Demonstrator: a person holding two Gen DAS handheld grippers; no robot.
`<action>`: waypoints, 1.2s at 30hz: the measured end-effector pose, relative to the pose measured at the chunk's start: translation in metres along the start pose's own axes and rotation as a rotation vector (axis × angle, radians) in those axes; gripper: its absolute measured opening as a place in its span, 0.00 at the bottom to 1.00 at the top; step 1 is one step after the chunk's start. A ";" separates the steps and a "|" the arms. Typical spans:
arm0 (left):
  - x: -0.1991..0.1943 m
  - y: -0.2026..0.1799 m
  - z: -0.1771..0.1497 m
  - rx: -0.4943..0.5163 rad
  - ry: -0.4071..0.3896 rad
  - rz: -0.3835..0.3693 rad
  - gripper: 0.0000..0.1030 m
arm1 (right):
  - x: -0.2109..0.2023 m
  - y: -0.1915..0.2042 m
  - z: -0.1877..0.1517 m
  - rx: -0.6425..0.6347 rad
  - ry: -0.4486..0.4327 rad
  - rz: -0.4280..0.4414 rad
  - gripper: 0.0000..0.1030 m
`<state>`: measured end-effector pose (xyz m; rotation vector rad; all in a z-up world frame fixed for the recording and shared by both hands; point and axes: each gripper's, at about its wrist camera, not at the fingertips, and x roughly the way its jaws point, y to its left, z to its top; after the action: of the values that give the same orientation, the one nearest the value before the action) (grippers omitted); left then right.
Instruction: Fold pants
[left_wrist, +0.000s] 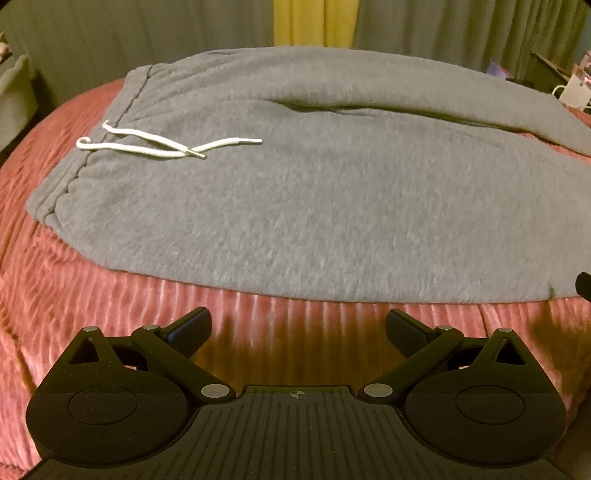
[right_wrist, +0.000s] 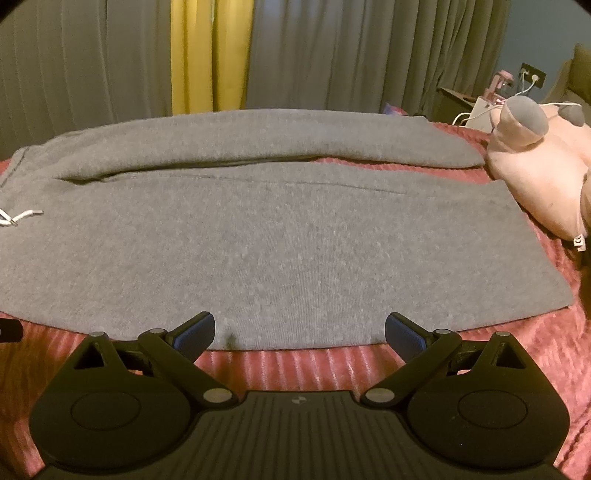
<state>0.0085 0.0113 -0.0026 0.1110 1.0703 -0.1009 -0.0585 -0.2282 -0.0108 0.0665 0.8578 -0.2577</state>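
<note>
A: Two views, one bed (left_wrist: 74, 288), pink ribbed cover. Grey pants (left_wrist: 295, 206) spread flat across it, waistband toward the left edge, legs running toward the right edge, near hem close to the bed's near edge.

B: Far leg?

A: Lies alongside the near one, a dark crease between them. Behind, grey curtains (right_wrist: 92, 74) with a yellow strip (right_wrist: 210, 55).

B: Right side of the bed?

A: Pink plush toy (right_wrist: 535, 155) near the leg ends.

B: Grippers?

A: Left gripper (left_wrist: 297, 328) over the cover just short of the pants' near edge, jaws wide apart, nothing between. Right gripper (right_wrist: 299, 332) likewise spread and empty, fingertips at the near hem.

B: Smallest item?

A: White drawstring (left_wrist: 166, 146), loose on the waistband end.
</note>
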 end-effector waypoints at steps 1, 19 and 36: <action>-0.001 0.000 0.000 -0.003 -0.003 -0.001 1.00 | -0.003 -0.002 0.000 0.014 -0.016 0.015 0.96; -0.003 -0.029 0.102 -0.072 -0.119 0.050 1.00 | 0.068 -0.070 0.021 0.387 0.217 0.236 0.96; 0.099 -0.014 0.121 -0.108 -0.166 0.237 1.00 | 0.118 -0.102 0.062 0.431 0.544 0.334 0.96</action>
<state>0.1589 -0.0225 -0.0331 0.1294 0.8883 0.1591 0.0351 -0.3604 -0.0546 0.7022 1.2987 -0.1042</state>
